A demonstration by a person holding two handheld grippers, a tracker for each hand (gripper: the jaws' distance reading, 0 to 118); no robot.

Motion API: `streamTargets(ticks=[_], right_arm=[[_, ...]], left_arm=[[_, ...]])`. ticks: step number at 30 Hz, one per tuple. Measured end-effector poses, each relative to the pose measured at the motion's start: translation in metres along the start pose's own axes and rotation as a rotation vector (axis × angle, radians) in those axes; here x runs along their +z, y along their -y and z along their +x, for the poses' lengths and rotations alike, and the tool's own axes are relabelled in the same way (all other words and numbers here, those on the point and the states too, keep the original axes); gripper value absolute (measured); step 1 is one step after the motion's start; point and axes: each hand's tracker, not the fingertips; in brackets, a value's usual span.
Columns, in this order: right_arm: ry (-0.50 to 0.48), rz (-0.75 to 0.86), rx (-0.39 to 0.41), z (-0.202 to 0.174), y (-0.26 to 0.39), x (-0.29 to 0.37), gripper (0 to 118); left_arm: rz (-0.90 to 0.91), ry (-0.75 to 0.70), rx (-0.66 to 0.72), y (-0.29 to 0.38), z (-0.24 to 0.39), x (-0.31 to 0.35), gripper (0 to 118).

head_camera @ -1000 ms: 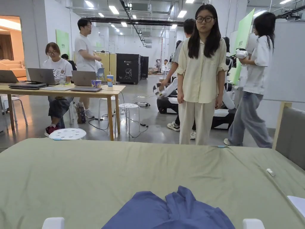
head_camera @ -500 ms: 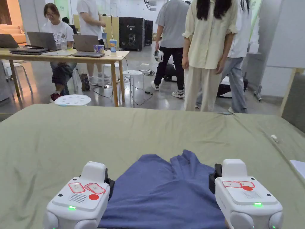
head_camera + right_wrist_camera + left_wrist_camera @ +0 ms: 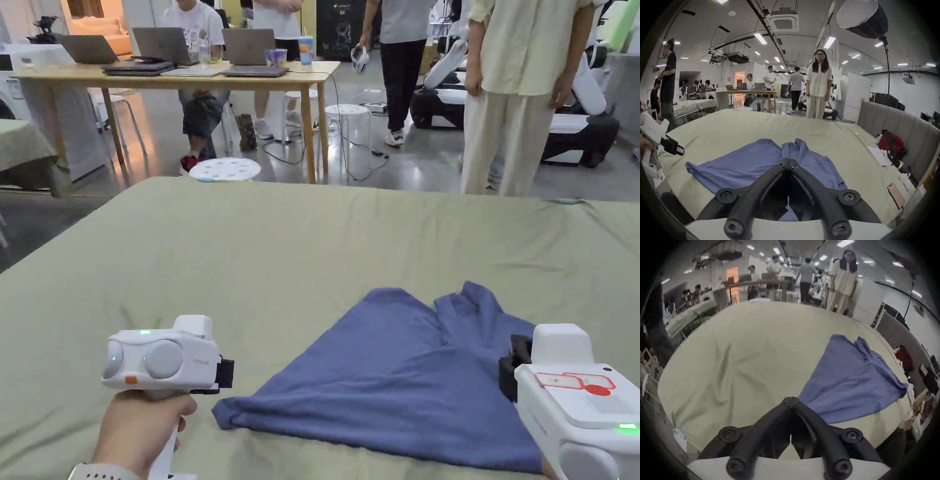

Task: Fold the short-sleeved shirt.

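Observation:
A blue short-sleeved shirt (image 3: 400,381) lies spread and slightly rumpled on the green bed sheet (image 3: 250,250), with a fold ridge near its far end. My left gripper (image 3: 228,374), held in a hand and rolled on its side, hovers just left of the shirt's near left corner. Its jaws are shut with nothing between them, as the left gripper view (image 3: 791,398) also shows. My right gripper (image 3: 509,372) hangs over the shirt's right edge. In the right gripper view its jaws (image 3: 788,160) are shut and empty above the shirt (image 3: 745,162).
A person in cream clothes (image 3: 519,94) stands at the bed's far edge. A grey headboard (image 3: 899,123) runs along the right, with a red bag (image 3: 890,144) and a phone (image 3: 896,196) beside it. A wooden table (image 3: 187,75) and a white stool (image 3: 225,169) stand beyond the bed.
The head camera has tilted down and both grippers have come into view. The left gripper has swung out to the left and rolled onto its side. The shirt lies as before.

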Motion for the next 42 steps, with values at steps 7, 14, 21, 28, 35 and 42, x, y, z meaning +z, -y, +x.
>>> streamTargets(ticks=[7, 14, 21, 28, 35, 42], right_arm=[[-0.003, -0.038, -0.003, 0.0, 0.01, -0.008, 0], [0.009, -0.057, -0.011, 0.006, 0.012, -0.006, 0], [0.025, -0.065, -0.015, 0.019, 0.009, -0.012, 0], [0.072, -0.19, -0.008, 0.067, 0.004, -0.046, 0], [0.126, -0.37, -0.032, 0.144, -0.017, -0.138, 0], [0.135, -0.487, -0.034, 0.177, -0.036, -0.238, 0]], left_arm=[[-0.075, 0.049, -0.04, -0.002, 0.001, -0.031, 99], [-0.168, 0.064, 0.006, 0.009, 0.004, -0.069, 59], [-0.154, 0.059, 0.003, 0.018, 0.008, -0.061, 1], [-0.036, 0.03, -0.052, 0.018, 0.02, -0.029, 1], [-0.004, 0.002, -0.076, 0.025, 0.027, -0.023, 1], [0.033, -0.027, -0.108, 0.027, 0.05, 0.001, 1]])
